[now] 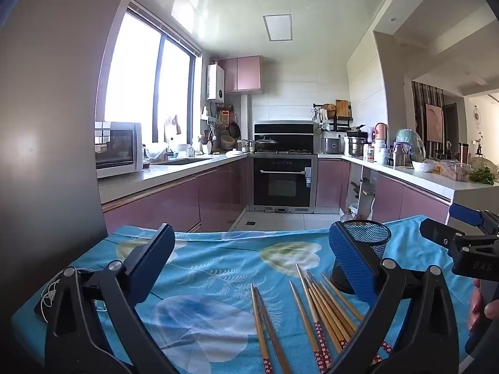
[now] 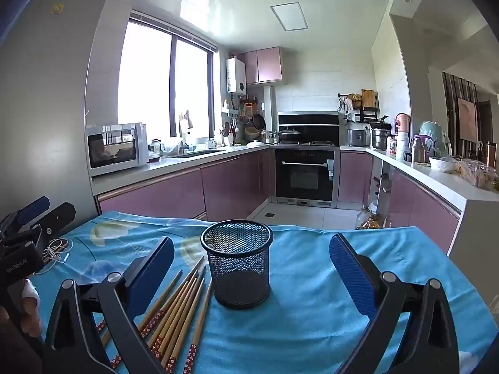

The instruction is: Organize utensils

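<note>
While the chopsticks [image 2: 174, 308] lie loose on the blue cloth [image 2: 312, 296] just left of the upright mesh cup [image 2: 237, 265], your left gripper [image 1: 249, 265] and right gripper [image 2: 249, 268] both hang spread wide, gripping nothing.

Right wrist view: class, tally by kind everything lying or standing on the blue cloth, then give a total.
Chopsticks: about 8 (they overlap, so the count is not exact)
Black mesh holder: 1
White earphone cable: 1
Total: about 10
</note>
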`<state>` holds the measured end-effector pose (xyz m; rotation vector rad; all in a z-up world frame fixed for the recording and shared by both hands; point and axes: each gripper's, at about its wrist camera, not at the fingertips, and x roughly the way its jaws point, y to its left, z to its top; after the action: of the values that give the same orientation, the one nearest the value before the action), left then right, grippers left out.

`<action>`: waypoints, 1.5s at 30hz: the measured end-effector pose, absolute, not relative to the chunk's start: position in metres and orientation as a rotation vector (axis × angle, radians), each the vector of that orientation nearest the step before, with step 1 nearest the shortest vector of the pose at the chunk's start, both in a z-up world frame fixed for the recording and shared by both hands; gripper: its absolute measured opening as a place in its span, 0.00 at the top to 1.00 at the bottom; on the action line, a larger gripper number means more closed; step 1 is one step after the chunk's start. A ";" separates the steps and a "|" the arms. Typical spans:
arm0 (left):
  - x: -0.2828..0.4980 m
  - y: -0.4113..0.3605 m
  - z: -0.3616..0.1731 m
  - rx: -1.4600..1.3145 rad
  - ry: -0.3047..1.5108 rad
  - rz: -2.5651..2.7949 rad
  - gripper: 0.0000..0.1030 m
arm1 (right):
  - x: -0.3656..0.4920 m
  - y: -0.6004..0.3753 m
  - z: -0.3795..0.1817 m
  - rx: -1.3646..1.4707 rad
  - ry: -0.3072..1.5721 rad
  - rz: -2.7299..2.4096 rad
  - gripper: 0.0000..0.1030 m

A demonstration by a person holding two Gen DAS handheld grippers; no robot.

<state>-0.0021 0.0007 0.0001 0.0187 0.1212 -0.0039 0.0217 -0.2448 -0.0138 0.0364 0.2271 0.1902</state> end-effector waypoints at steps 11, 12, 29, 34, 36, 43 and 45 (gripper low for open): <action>-0.002 0.001 0.002 0.019 0.126 -0.007 0.05 | 0.022 -0.245 -0.010 0.036 0.221 0.186 0.06; -0.002 0.001 0.002 0.019 0.125 -0.006 0.05 | 0.022 -0.243 -0.010 0.035 0.221 0.187 0.06; -0.005 -0.004 0.007 0.015 0.116 -0.014 0.05 | 0.016 -0.243 -0.005 0.036 0.208 0.193 0.06; -0.005 -0.004 0.007 0.015 0.117 -0.014 0.05 | 0.015 -0.242 -0.004 0.036 0.208 0.193 0.06; -0.005 -0.004 0.007 0.015 0.117 -0.014 0.05 | 0.015 -0.242 -0.004 0.036 0.208 0.194 0.06; -0.006 -0.004 0.008 0.014 0.117 -0.016 0.05 | 0.015 -0.240 -0.003 0.036 0.211 0.197 0.06; -0.006 -0.004 0.007 0.015 0.116 -0.015 0.05 | 0.014 -0.240 -0.005 0.036 0.212 0.198 0.06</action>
<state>-0.0058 -0.0042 0.0072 0.0153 0.1157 -0.0154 0.0143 -0.2401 -0.0046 0.0358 0.2117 0.1984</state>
